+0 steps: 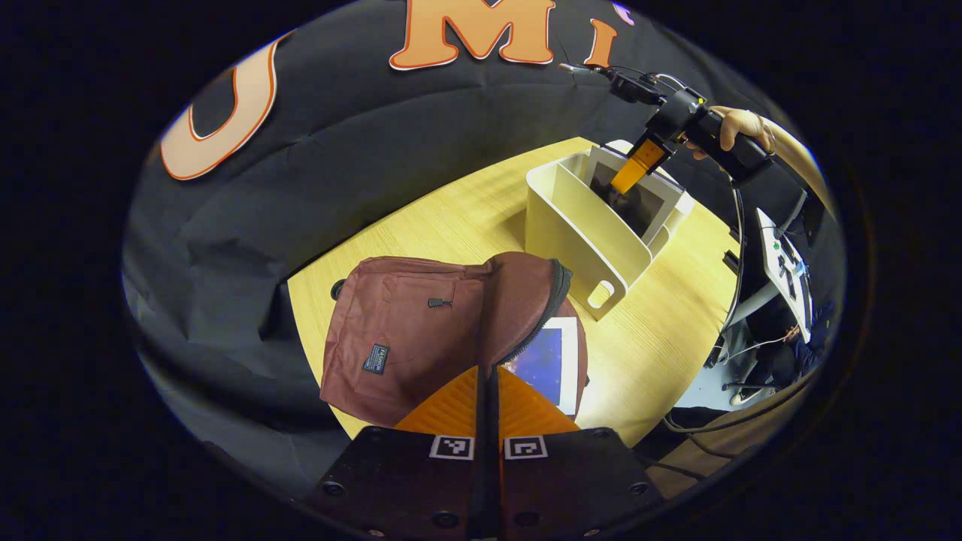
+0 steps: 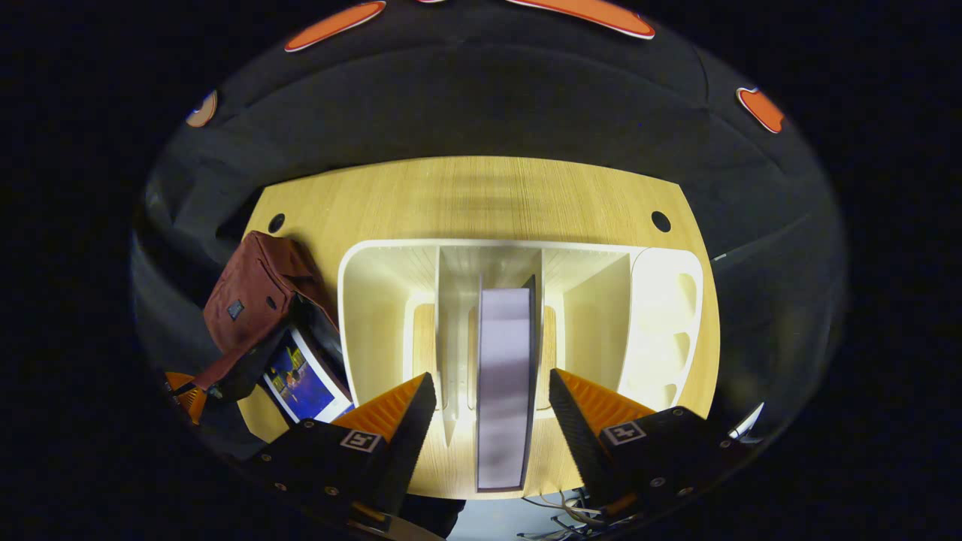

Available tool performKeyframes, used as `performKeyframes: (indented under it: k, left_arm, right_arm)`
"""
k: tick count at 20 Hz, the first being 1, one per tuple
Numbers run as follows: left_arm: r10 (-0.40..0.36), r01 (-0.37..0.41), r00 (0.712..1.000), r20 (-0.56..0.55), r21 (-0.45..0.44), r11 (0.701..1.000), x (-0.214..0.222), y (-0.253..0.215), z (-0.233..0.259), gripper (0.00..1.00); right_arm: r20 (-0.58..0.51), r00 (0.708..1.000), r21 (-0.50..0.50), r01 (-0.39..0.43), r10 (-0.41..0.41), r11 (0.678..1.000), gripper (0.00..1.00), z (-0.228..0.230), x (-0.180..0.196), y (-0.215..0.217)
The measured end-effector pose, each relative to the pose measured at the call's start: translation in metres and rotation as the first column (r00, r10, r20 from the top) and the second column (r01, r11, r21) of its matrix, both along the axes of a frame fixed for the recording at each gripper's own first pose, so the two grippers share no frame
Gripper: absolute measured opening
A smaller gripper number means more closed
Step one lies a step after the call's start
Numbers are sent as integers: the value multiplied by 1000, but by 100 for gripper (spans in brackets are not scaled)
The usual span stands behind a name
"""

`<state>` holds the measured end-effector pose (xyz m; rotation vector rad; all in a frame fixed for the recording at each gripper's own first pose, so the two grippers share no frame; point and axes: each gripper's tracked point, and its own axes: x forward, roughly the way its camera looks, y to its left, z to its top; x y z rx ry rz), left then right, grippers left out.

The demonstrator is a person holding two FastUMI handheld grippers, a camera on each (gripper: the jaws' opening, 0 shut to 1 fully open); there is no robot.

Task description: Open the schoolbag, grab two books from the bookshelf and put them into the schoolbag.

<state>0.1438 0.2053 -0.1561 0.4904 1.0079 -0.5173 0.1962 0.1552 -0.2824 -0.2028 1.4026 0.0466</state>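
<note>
The maroon schoolbag [image 1: 406, 330] lies on the wooden table [image 1: 661, 338]. My left gripper [image 1: 487, 372] is shut on the zipper edge of its flap [image 1: 518, 300] and holds it up. Under the flap, a blue-covered book [image 1: 549, 361] lies in the bag's mouth. A second book [image 2: 505, 376] stands upright in the middle slot of the cream bookshelf [image 2: 376, 300]. My right gripper [image 2: 492, 377] hangs open over that book, one finger on each side, not touching it. In the right gripper view the schoolbag [image 2: 255, 300] and blue book [image 2: 301, 383] sit to the left.
The bookshelf [image 1: 579, 225] stands just right of the bag, its other slots empty. A hand [image 1: 744, 128] holds the right gripper [image 1: 639, 165] over it. Cables and equipment [image 1: 782, 270] sit beyond the table's right edge. Bare tabletop [image 2: 481, 195] lies behind the shelf.
</note>
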Motion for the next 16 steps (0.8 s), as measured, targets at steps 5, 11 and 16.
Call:
performKeyframes:
  k: [5,11,16]
  left_arm:
    - [2,-2,1000,-2,5,1000,-2,-1,7,1]
    - [3,-3,1000,-9,0,1000,-5,-2,7,1]
    - [5,-5,1000,-12,6,1000,-5,1,1,1]
  right_arm:
    - [-15,999,-4,46,-46,999,34,-3,1,-3]
    - [8,998,29,62,-62,998,31,22,-2,4]
    - [82,996,14,25,-26,1000,31,70,0,6]
